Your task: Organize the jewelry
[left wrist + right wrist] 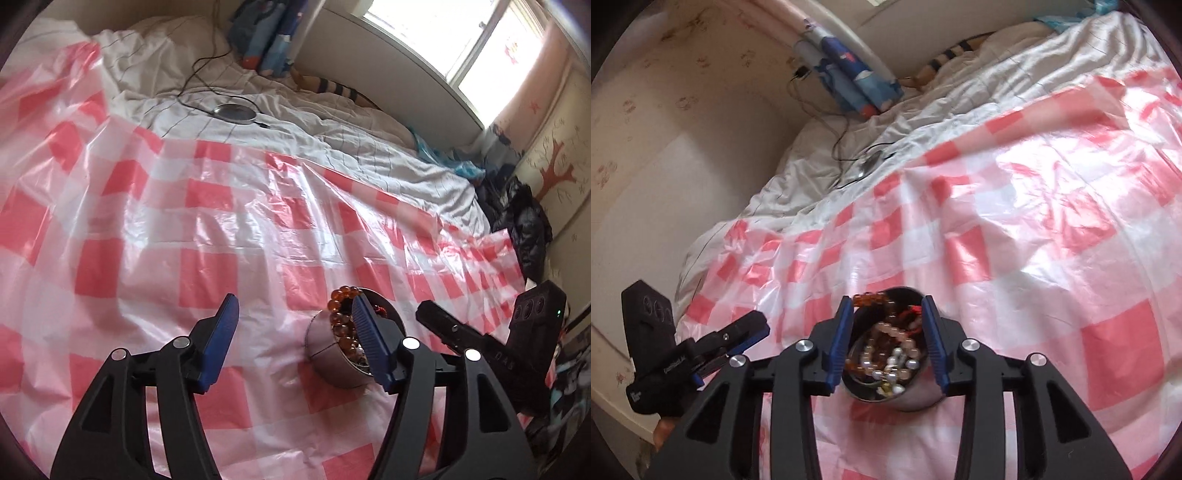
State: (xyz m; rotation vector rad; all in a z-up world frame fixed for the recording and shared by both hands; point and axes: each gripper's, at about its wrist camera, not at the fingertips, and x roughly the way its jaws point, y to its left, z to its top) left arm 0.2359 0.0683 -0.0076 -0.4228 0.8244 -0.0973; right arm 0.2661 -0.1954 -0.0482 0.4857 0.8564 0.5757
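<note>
Sunlit window [491, 40] behind a bed [369, 147] in rumpled white bedding, tree-stickered wall [554, 173] alongside.

checked plastic sheet [229, 236] over white duvet [369, 147]

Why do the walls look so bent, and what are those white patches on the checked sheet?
Both views are fisheye, so straight edges bow. In the left wrist view the window is blown out white. In the right wrist view daylight glares off the glossy checked plastic sheet, and the rim of the tin of beads is slightly blurred.
</note>
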